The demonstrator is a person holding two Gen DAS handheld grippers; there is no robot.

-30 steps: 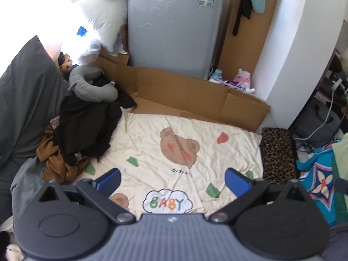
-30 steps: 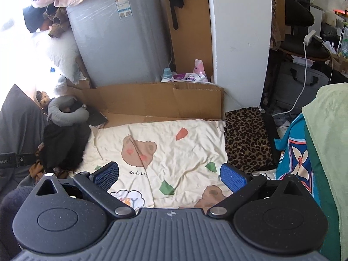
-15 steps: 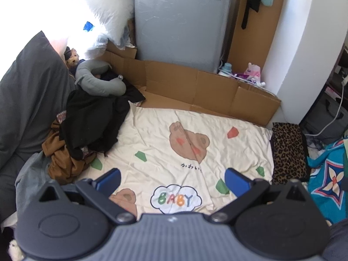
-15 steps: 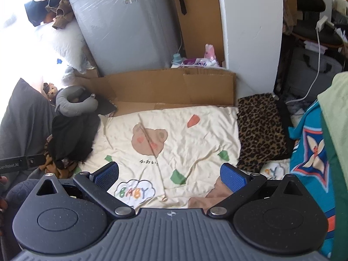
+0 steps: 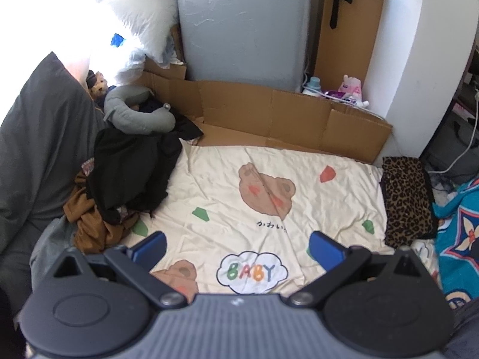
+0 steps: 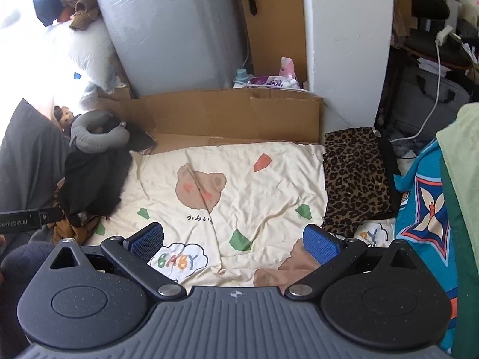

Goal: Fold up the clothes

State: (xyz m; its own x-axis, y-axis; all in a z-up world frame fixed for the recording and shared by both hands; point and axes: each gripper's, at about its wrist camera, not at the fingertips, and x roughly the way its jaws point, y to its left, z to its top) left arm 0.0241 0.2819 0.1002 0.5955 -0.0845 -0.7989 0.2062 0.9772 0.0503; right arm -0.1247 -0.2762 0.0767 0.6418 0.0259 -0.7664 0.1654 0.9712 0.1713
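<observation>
A heap of unfolded clothes lies at the left of a cream bear-print sheet [image 5: 248, 179] [image 6: 254, 185]: a black garment [image 5: 131, 164] [image 6: 92, 176] over a brown one [image 5: 89, 224] [image 6: 69, 227]. A folded leopard-print garment [image 5: 407, 200] [image 6: 356, 176] rests at the sheet's right edge. My left gripper [image 5: 238, 246] hovers open above the sheet's near part, nothing between its blue pads. My right gripper [image 6: 235, 240] is likewise open and empty over the sheet. The black body of the left gripper [image 6: 27, 220] pokes in at the left edge of the right wrist view.
A grey neck pillow [image 5: 134, 113] tops the heap, beside a dark grey cushion [image 5: 39, 149]. Cardboard panels [image 5: 284, 119] and a grey appliance [image 5: 245, 24] stand behind the sheet. A blue patterned cloth [image 6: 425, 203] and green fabric [image 6: 461, 179] lie at right. A white pillar [image 6: 344, 45] rises behind.
Both grippers have risen and tilted down a little, so the sheet and clothes heap sit lower and fuller in view. Both stay open. Nothing was taken hold of.
</observation>
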